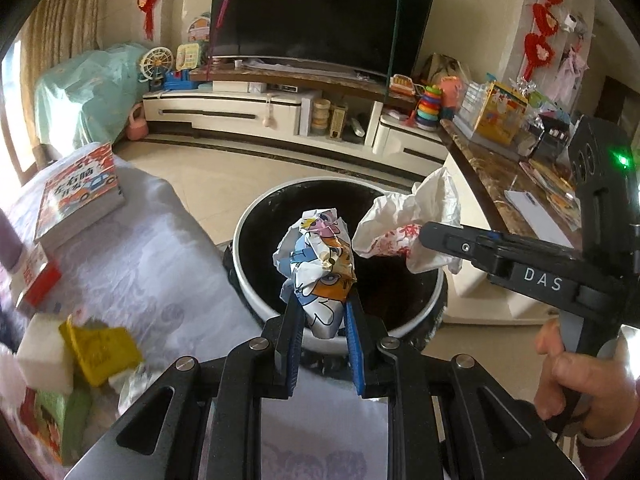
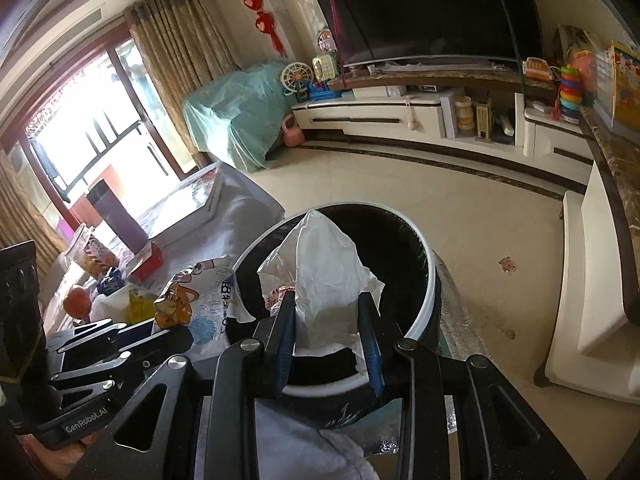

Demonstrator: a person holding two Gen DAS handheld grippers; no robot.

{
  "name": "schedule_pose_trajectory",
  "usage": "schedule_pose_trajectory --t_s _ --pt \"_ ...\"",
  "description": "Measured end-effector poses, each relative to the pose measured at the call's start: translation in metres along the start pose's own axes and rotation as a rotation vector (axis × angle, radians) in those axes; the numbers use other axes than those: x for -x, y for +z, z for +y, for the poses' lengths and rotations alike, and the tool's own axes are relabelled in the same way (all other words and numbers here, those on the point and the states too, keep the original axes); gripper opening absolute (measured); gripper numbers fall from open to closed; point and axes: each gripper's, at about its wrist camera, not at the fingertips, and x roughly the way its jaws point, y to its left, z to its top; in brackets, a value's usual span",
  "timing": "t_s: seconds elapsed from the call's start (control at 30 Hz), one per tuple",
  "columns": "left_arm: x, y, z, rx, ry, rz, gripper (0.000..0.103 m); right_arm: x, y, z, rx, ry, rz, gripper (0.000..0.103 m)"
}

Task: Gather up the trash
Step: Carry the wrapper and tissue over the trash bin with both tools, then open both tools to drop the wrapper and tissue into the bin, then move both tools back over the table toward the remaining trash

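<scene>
The left gripper (image 1: 320, 312) has its two blue-padded fingers closed on a crumpled cartoon wrapper (image 1: 316, 264), gripping its lower end so the rest stands up beyond the fingertips. The wrapper is white paper printed with orange, blue and pink cartoon figures, heavily creased and bunched. The gripper points forward and slightly down, holding the wrapper over the open mouth of the trash bin (image 1: 256, 280), a round bin with a white rim and a black liner that sits directly past the fingertips.

The right gripper (image 2: 328, 320) clamps a crumpled white plastic bag (image 2: 324, 276) between its fingers. The bag rises in a peak beyond the fingertips; it is thin, wrinkled, and shows some red print near the left finger. It too hangs above the bin's dark opening (image 2: 400, 248). In the left wrist view this gripper reaches in from the right side, roughly level, with the bag (image 1: 404, 224) just beside the wrapper, the two pieces of trash close together but apart. The person's right hand (image 1: 580, 376) wraps the black handle below, thumb forward.

To the left of both sets of fingers lies a table covered in a pale cloth (image 1: 160, 264). On it sit a yellow packet (image 1: 102, 350), a white block (image 1: 44, 346) touching it, a red and white box (image 1: 36, 280) and a boxed picture book (image 1: 80, 196) farther out. Beyond the bin are a cream tiled floor (image 1: 224, 176), a low white TV cabinet (image 1: 240, 110) and a large dark television (image 1: 316, 12).
</scene>
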Motion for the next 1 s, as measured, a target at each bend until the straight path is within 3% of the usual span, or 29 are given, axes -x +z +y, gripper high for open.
schedule_pose_trajectory --t_s 0.53,0.6,0.63,0.87,1.0 --pt "-0.041 0.035 -0.007 0.013 0.038 0.053 0.025 -0.029 0.018 -0.016 0.001 -0.006 0.087 0.034" --pt "-0.04 0.036 -0.008 0.027 0.046 0.05 0.046 -0.027 0.019 -0.016 0.0 -0.006 0.081 0.041" --pt "-0.037 0.035 -0.008 0.035 0.052 0.037 0.05 -0.025 0.02 -0.017 -0.002 -0.007 0.073 0.043" --pt "-0.008 0.004 -0.008 0.089 0.044 -0.027 0.056 -0.008 0.013 -0.014 -0.036 0.002 0.015 0.072" --pt "0.014 -0.028 -0.008 0.118 0.052 -0.07 0.058 0.003 0.002 -0.004 -0.043 0.01 -0.017 0.082"
